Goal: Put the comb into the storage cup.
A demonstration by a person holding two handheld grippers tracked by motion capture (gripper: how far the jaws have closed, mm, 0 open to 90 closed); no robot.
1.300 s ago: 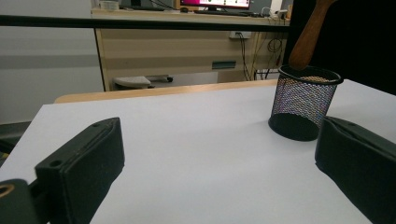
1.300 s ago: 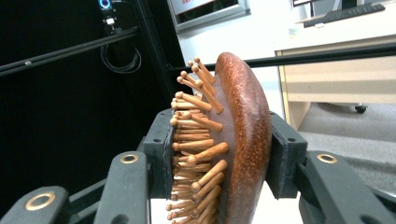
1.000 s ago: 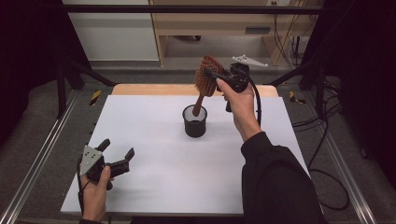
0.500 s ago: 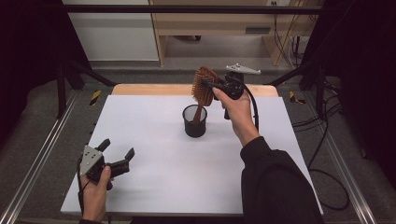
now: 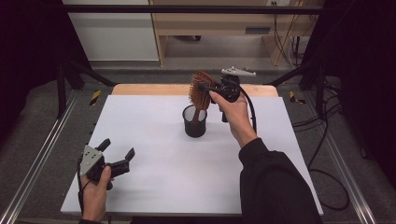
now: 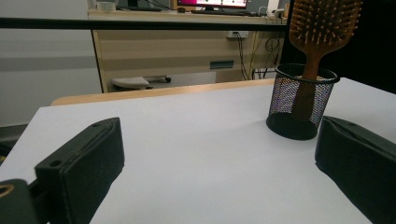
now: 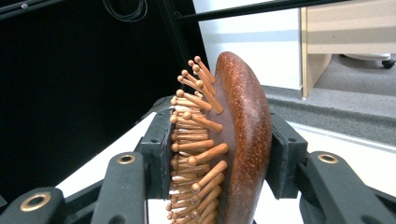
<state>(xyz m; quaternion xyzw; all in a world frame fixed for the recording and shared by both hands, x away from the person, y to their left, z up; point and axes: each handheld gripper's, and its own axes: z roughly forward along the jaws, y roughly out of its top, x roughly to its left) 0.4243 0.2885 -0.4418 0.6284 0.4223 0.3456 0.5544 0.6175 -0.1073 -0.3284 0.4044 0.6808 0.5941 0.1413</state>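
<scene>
A brown wooden hairbrush [image 5: 201, 90] stands head-up with its handle down inside a black mesh cup [image 5: 194, 122] at the middle of the white table. My right gripper [image 5: 204, 87] is shut on the brush's head; in the right gripper view one pad presses the bristles and the other the smooth back of the hairbrush [image 7: 243, 135]. My left gripper [image 5: 116, 154] rests open near the table's front left corner, nothing between its jaws. In the left gripper view the mesh cup [image 6: 299, 105] and the hairbrush [image 6: 322, 28] stand ahead to the right.
The white table [image 5: 154, 186] has a wooden strip along its far edge. Metal rails run along both sides. A wooden desk [image 5: 219, 28] and cables lie on the floor beyond. A cable trails from the right gripper over the table.
My right gripper has lowered the hairbrush so its handle sits deeper in the mesh cup, and the brush now stands more upright. The left gripper has not moved.
</scene>
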